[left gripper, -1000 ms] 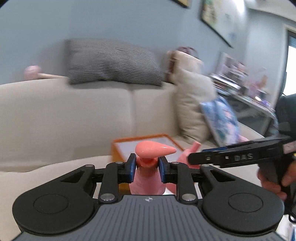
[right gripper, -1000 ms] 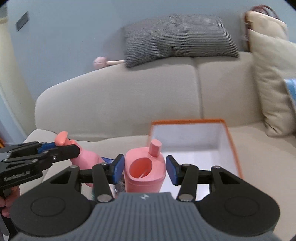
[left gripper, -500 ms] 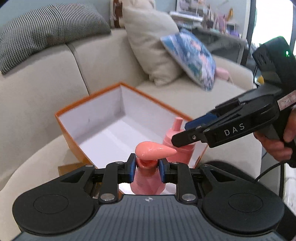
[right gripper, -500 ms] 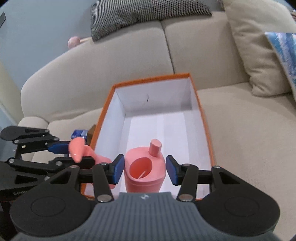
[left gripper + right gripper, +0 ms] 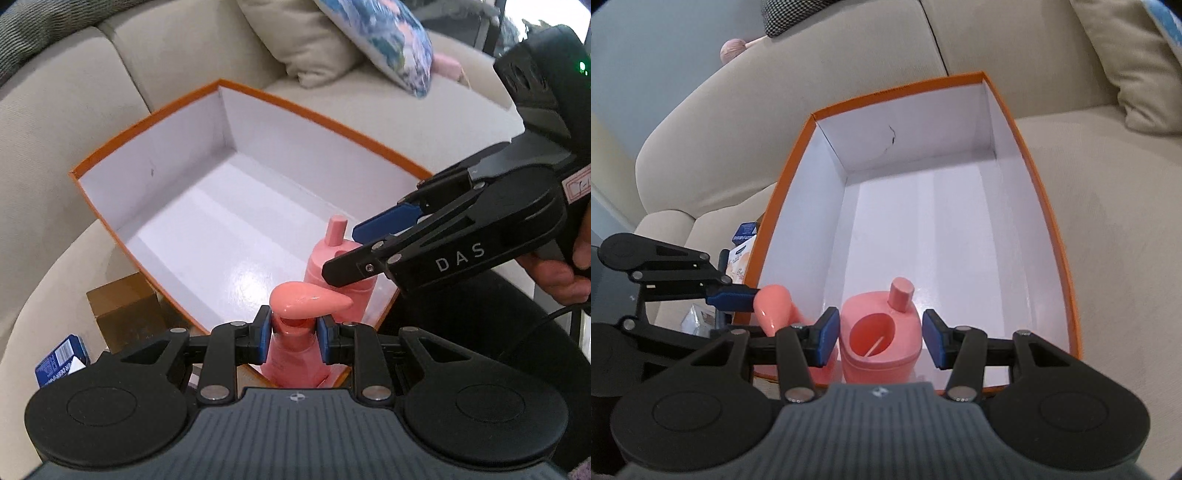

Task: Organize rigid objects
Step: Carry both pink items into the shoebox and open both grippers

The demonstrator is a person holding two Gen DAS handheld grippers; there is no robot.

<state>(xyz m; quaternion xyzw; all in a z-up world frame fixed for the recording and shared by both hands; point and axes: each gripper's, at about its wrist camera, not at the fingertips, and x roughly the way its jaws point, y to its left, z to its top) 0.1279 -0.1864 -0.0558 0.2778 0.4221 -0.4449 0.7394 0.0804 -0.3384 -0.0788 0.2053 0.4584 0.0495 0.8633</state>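
Partly hidden pump bottle (image 5: pixel 293 354) base, L hand-held gripper (image 5: pixel 293 332) clamped, box (image 5: pixel 147 122) edge cut off.

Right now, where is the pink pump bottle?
In the left wrist view the pink pump bottle is gripped by the left tool at the orange box's near edge, left of the pink container.

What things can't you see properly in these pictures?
- Left view: the bottom of the pump bottle is hidden behind the left claw.
- Right view: the bottom of the pink jug is cut off by the right claw's body, so whether it touches the floor of the orange box is unclear.
- Left view: the blue packet's print is too small to read.
- Right view: the items left of the box are mostly hidden behind the left claw.
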